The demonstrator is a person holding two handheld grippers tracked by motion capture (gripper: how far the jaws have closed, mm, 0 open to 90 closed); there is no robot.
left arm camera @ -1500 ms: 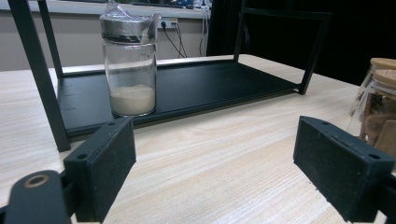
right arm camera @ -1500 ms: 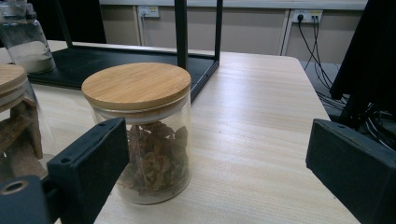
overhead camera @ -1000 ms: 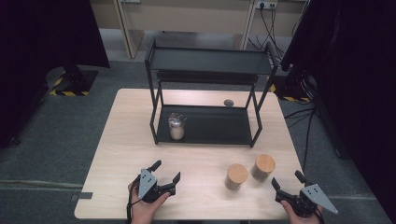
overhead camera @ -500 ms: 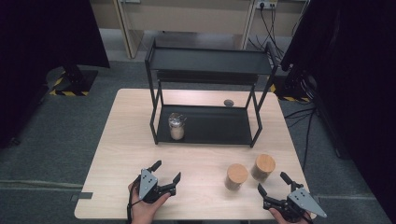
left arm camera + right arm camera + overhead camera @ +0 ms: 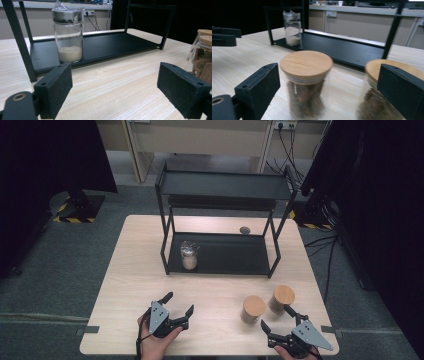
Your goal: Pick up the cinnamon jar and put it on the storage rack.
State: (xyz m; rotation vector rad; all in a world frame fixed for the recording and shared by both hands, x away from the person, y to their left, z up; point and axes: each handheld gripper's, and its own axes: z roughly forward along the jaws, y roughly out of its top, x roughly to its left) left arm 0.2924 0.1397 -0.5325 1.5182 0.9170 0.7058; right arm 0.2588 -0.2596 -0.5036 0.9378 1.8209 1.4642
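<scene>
Wooden-lidded jars (image 5: 253, 308) (image 5: 281, 299) stand side by side on the bench (image 5: 125, 285) just ahead of my right gripper (image 5: 278, 319), jaws spread; my left gripper (image 5: 178, 303) hovers empty, jaws spread too.

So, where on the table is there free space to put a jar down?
The table is bare left of the rack, and between the rack and the left gripper. It is crowded at the front right, around the two wooden-lid jars and the right gripper.
</scene>
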